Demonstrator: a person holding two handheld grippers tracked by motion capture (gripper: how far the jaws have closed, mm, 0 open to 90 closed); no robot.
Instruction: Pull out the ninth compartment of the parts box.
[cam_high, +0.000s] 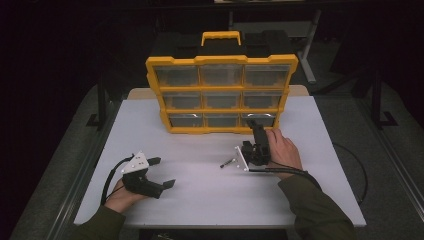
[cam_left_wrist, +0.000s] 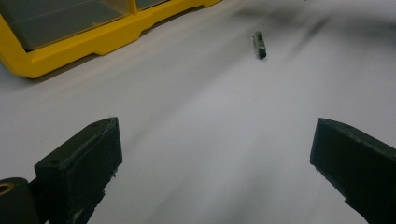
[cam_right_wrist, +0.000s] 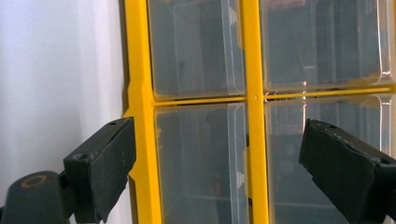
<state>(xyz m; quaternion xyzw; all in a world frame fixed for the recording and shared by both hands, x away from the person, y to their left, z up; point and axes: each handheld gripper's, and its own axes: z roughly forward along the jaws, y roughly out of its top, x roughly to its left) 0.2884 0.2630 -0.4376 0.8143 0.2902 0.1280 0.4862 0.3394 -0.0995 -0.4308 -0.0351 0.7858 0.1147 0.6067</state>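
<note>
White table (cam_high: 210, 200), rectangular, bearing one yellow drawer organiser (cam_high: 221, 95) set upright at its far edge: three rows of three clear drawers, a yellow carry handle on top. Right gripper (cam_high: 253, 131), held in the person's right hand (cam_high: 282, 147), rolled onto its side and aimed at the bottom-right drawer (cam_high: 260, 120) of the organiser; its jaws stand apart with nothing between them, and in the right gripper view they flank the yellow frame and clear drawer fronts close ahead. Whether the tips touch the drawer cannot be told. One small dark screw (cam_high: 227, 163) lies on the table just left of the right gripper's body. Left gripper (cam_high: 162, 172), on the near-left part of the table, pointing right, jaws wide apart and empty, well clear of the screw.
</note>
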